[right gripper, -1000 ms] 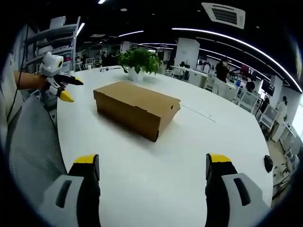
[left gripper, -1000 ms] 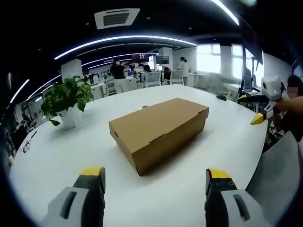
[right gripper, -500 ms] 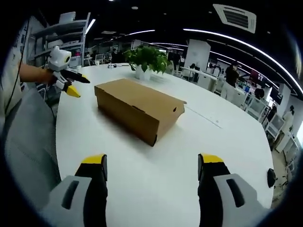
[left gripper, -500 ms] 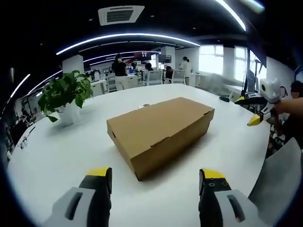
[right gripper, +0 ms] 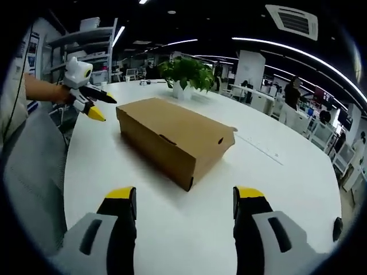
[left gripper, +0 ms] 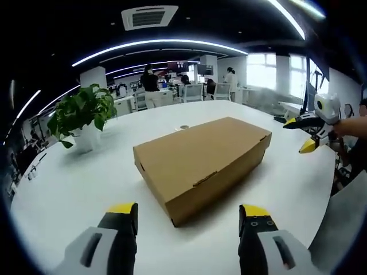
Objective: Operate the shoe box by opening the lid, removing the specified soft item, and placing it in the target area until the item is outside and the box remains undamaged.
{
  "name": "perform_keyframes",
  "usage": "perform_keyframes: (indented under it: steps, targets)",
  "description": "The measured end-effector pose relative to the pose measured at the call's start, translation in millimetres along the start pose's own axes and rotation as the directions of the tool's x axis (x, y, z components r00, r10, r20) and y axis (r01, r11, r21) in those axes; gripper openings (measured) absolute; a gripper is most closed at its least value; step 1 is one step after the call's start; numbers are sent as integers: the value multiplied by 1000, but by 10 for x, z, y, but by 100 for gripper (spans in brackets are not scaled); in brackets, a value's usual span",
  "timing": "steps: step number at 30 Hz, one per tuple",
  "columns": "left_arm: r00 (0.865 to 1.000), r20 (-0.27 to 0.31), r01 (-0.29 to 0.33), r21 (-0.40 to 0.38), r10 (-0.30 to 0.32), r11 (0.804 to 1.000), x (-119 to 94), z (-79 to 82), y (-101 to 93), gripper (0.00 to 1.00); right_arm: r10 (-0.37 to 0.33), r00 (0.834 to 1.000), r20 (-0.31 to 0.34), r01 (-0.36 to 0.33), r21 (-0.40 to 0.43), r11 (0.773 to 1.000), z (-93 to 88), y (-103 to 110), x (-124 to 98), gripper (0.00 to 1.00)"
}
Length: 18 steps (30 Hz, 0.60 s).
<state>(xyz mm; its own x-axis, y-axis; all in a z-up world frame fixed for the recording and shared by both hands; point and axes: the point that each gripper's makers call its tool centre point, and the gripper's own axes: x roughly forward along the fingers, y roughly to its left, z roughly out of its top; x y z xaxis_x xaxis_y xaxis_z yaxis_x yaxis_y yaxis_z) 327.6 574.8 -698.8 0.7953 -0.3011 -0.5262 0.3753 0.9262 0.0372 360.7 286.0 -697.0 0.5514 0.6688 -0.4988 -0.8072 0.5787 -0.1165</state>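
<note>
A brown cardboard shoe box (left gripper: 202,160) (right gripper: 172,137) lies with its lid down on the white table (left gripper: 69,183). My left gripper (left gripper: 188,213) hovers open just short of the box's near corner, nothing between its yellow-tipped jaws. It also appears at the left of the right gripper view, as the left gripper (right gripper: 94,104), held by a hand beside the box's far end. My right gripper (right gripper: 184,197) stands open in front of the box's other end, and the right gripper (left gripper: 304,133) appears at the right edge of the left gripper view.
A potted green plant (left gripper: 80,117) (right gripper: 189,74) stands on the table beyond the box. A grey chair back (right gripper: 28,172) (left gripper: 350,223) sits at the table's edge. A small dark object (right gripper: 337,228) lies far right. People and desks fill the office behind.
Both cameras have drawn closer to the box, which looks larger now. Each gripper's jaws stand slightly narrower apart than a second ago. The box itself has not moved.
</note>
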Motion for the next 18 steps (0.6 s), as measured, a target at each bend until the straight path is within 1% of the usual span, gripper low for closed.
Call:
perform_keyframes:
  steps: [3,6,11,18]
  targets:
    - [1000,0,-3,6,3,1000,44,26,14,71,11,1000,5,-11,-4,1000,26,-31,78,63]
    - [1000,-2,-9,4,9,1000,85,44,31,71,21,1000,13,-21,3,1000,50,-57,156,65]
    - [1000,-12,-11,-1,11,1000,171,45,53,70,37,999,25,-37,1,999,122,-72,274,63]
    - [1000,-20,-20,-4,20,1000,273,52,97,68,74,997,6,-74,-15,997,161,-78,448,59]
